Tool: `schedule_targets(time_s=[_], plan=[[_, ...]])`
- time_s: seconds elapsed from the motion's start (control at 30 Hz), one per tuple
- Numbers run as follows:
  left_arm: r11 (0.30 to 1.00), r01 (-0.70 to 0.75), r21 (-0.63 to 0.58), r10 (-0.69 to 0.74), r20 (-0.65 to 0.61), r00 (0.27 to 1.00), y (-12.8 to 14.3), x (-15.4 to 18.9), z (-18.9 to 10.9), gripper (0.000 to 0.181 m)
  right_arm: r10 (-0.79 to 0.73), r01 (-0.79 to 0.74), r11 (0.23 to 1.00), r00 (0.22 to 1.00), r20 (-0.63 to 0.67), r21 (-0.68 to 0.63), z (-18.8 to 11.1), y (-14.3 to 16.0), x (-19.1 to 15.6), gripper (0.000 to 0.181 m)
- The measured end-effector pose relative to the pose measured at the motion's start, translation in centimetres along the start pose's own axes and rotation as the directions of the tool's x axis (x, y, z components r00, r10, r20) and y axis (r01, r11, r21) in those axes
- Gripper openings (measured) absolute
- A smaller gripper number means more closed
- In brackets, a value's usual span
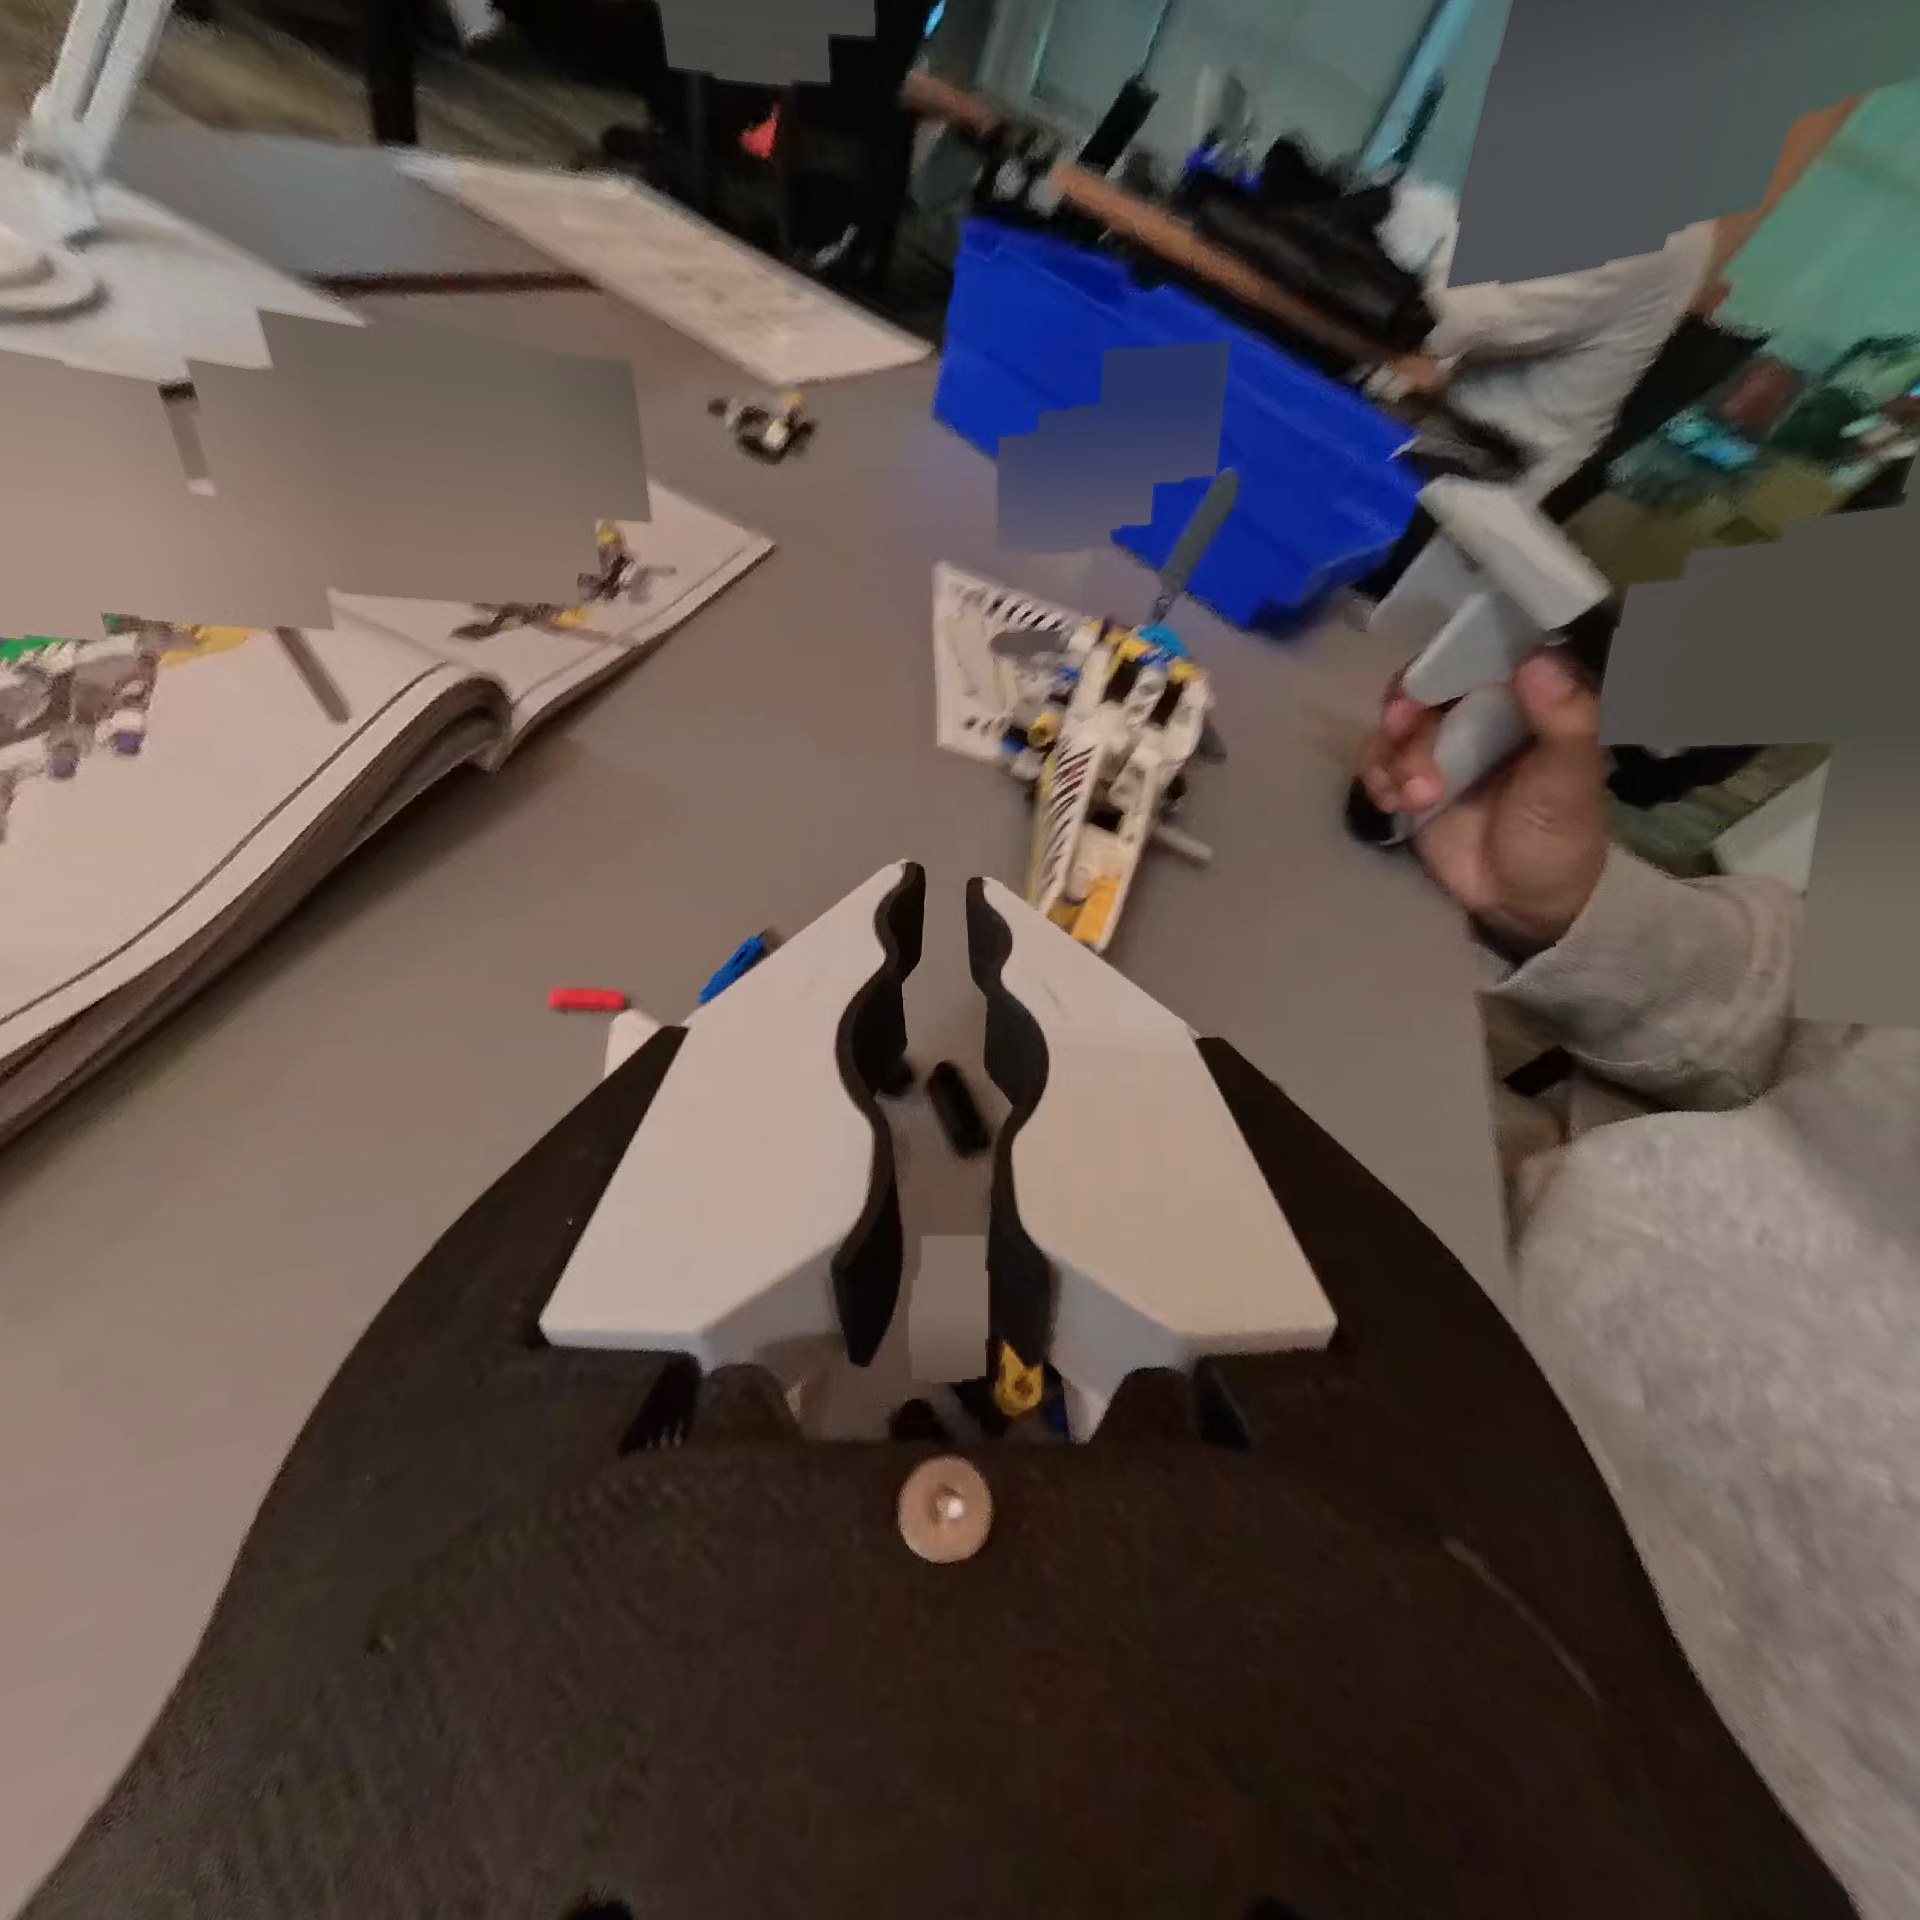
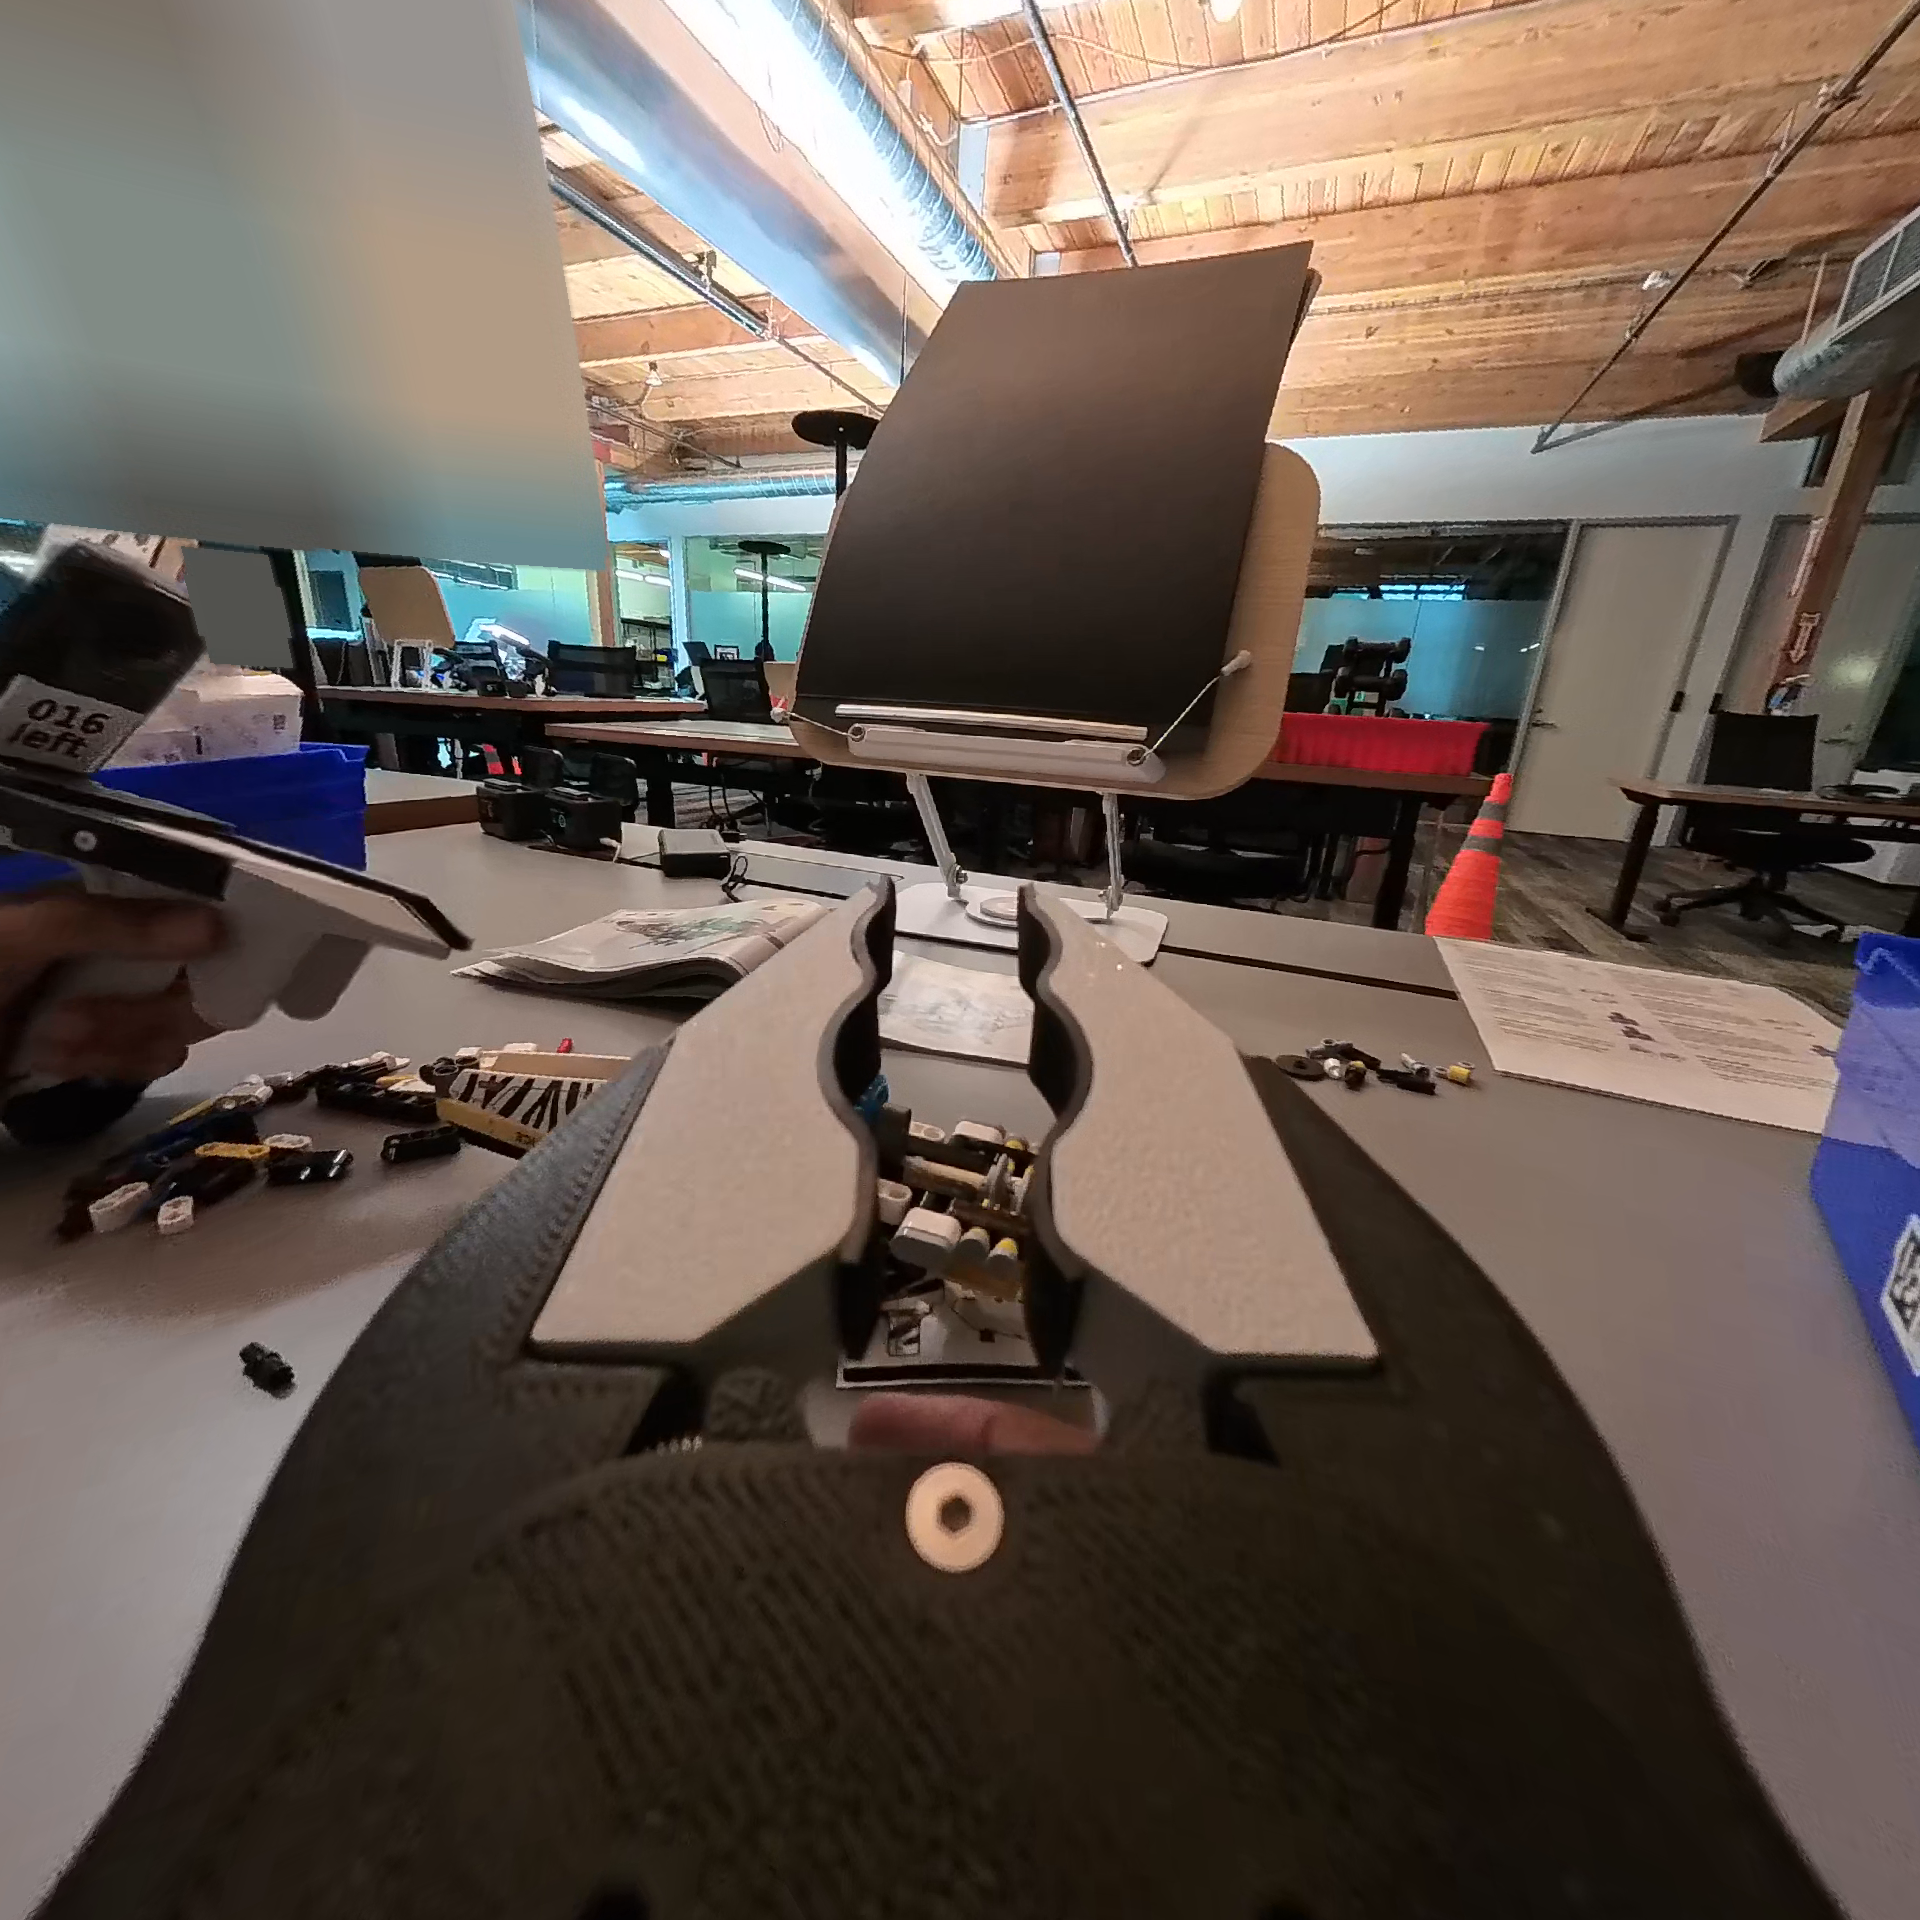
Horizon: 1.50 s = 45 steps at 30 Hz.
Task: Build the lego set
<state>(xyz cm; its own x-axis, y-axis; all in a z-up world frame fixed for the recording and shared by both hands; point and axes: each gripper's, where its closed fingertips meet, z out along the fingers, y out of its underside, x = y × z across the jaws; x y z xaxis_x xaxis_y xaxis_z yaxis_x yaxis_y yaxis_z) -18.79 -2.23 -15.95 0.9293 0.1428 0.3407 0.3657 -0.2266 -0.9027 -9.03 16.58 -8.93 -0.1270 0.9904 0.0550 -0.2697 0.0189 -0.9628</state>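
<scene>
Left gripper (image 1: pixel 943 883) nearly closed, narrow gap, holding nothing; small black pin (image 1: pixel 958 1108) on counter (image 1: pixel 416 1195) beneath. Right gripper (image 2: pixel 956 904) parted, empty, above partly built lego model (image 1: pixel 1107 748). Risk: hasty closing flicks pin away. Model mostly hidden behind right gripper fingers; loose pieces (image 2: pixel 260 1132) blurred, types unclear.

A black board (image 2: pixel 1049 499) is leaning on a pale stand (image 2: pixel 1039 748) at the frame's centre, behind the grey worktop (image 2: pixel 1558 1299). A blue bin (image 2: pixel 1870 1143) is sitting at the right edge, an orange cone (image 2: pixel 1470 873) is standing beyond, and a printed sheet (image 2: pixel 1631 1023) is lying at right.
</scene>
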Motion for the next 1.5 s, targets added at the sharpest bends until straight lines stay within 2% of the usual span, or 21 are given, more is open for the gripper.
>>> schedule_targets(time_s=[0.1, 0.2, 0.33, 0.6, 0.83, 1.07, 1.13, 1.23, 1.33, 1.4, 1.5], plan=[[0.981, -0.034, -0.19, 0.066, 0.164, 0.984, 2.4, -1.8, 0.4, 0.002, 0.001, -0.001, 1.0, 1.0, 0.001, 0.008, -0.1, -0.1, 0.0, 0.021], [0.944, -0.05, -0.327, 0.107, 0.161, 0.981, 4.1, -0.9, 1.3, 0.003, 0.005, -0.005, 1.0, 1.0, 0.003, 0.014, -0.2, -0.2, 0.0, 0.02], [0.912, -0.078, -0.402, 0.171, 0.202, 0.964, 4.9, -0.8, 1.8, 0.009, 0.012, -0.013, 1.0, 1.0, 0.009, 0.026, -0.3, -0.4, 0.0, 0.02], [0.873, -0.074, -0.482, 0.226, 0.267, 0.937, 6.1, -2.0, 1.7, 0.011, 0.027, -0.027, 0.998, 1.0, 0.008, 0.057, -0.7, -0.8, 0.3, 0.019], [0.874, -0.082, -0.479, 0.23, 0.259, 0.938, 6.2, -1.9, 1.8, 0.006, 0.014, -0.014, 0.998, 1.0, 0.007, 0.058, -0.8, -0.8, 0.2, 0.02], [0.903, -0.147, -0.404, 0.27, 0.267, 0.925, 3.1, -1.1, 0.0, 0.006, 0.007, -0.007, 0.998, 1.0, 0.011, 0.06, -0.9, -0.9, 0.1, 0.02], [0.909, -0.181, -0.375, 0.282, 0.233, 0.931, 2.0, 0.2, -0.8, 0.006, 0.002, -0.003, 0.998, 1.0, 0.019, 0.056, -0.9, -0.8, -0.1, 0.021], [0.921, -0.223, -0.319, 0.267, 0.101, 0.958, 1.0, 3.2, -0.8, 0.006, -0.014, 0.011, 0.999, 0.997, 0.072, 0.046, -0.7, -0.7, -1.2, 0.021], [0.91, -0.281, -0.304, 0.286, -0.029, 0.958, 1.3, 5.9, -0.2, 0.006, -0.019, 0.029, 0.999, 0.974, 0.224, -0.044, 0.1, -0.3, -4.2, 0.023], [0.882, -0.33, -0.336, 0.28, -0.188, 0.941, 3.1, 8.7, 0.3, 0.006, 0.021, 0.052, 0.983, 0.923, 0.384, -0.178, 0.4, 0.5, -7.7, 0.035], [0.876, -0.322, -0.359, 0.193, -0.351, 0.916, 4.8, 11.6, 1.1, 0.006, 0.082, 0.156, 0.934, 0.78, 0.62, -0.32, -1.0, 2.0, -13.5, 0.052]])
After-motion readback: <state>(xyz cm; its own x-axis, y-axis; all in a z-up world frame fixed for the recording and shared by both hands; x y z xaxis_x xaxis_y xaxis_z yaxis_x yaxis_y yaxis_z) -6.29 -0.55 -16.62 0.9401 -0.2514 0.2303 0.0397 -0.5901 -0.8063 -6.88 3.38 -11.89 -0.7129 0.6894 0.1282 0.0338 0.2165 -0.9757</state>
